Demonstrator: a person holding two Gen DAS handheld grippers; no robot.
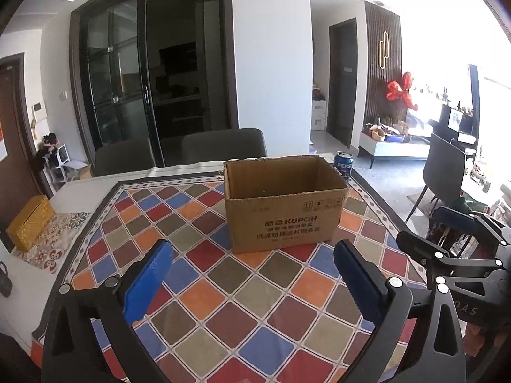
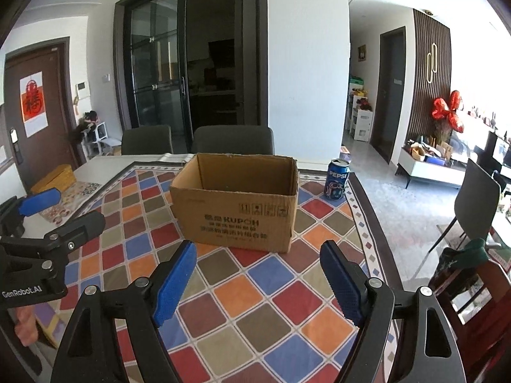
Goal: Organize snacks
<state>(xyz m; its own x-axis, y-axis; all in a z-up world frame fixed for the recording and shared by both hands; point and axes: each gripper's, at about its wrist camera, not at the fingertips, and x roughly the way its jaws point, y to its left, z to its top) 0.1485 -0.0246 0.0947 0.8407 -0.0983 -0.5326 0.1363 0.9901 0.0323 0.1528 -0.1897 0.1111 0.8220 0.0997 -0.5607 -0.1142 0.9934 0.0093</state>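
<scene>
An open brown cardboard box (image 1: 281,204) stands on a table with a chequered cloth (image 1: 223,303); it also shows in the right wrist view (image 2: 236,210). I cannot see its floor. A blue Pepsi can (image 1: 343,165) stands upright behind the box's right corner, also in the right wrist view (image 2: 337,182). My left gripper (image 1: 252,252) is open and empty, hovering in front of the box. My right gripper (image 2: 258,252) is open and empty too, beside the left one (image 2: 60,206), a little to its right.
A yellow box (image 1: 30,221) lies on a patterned mat at the table's left end. Two grey chairs (image 1: 223,143) stand behind the table. Another chair (image 2: 476,201) stands at the right, past the table's edge (image 2: 377,233).
</scene>
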